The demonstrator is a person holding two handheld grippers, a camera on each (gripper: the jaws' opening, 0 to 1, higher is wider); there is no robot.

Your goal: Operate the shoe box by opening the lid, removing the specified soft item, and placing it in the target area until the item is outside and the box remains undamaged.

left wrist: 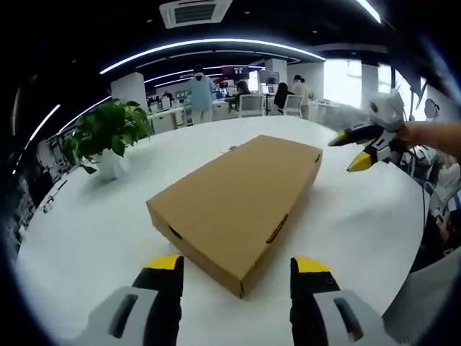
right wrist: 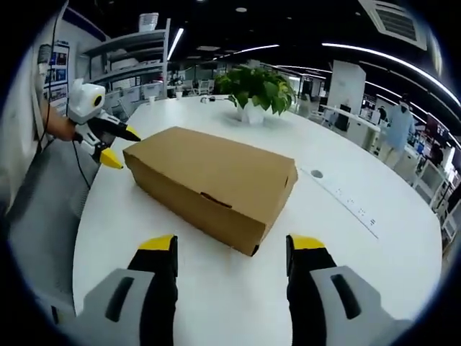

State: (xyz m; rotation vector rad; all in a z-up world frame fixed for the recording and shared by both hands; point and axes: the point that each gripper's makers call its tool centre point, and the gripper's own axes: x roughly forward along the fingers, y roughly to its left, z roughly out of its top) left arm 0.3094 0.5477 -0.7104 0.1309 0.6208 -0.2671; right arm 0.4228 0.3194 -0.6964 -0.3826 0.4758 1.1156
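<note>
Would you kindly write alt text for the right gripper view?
A closed brown shoe box lies on a white table. The right tool, open, is in front of it; the left tool is beside its far end, a potted plant behind.

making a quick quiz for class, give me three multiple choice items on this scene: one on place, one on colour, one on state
1. Where is the plant?
A. on the white table, apart from the box
B. on the box
C. on the floor

2. What colour are the tips of the left tongs?
A. red
B. yellow
C. green

3. What state is the cardboard box?
A. lid off
B. crushed
C. closed

Key: 1 A, the pot stands on the tabletop beyond the box; 2 B, yellow caps show on both black jaws; 3 C, the lid lies flat with its tabs tucked.
</note>
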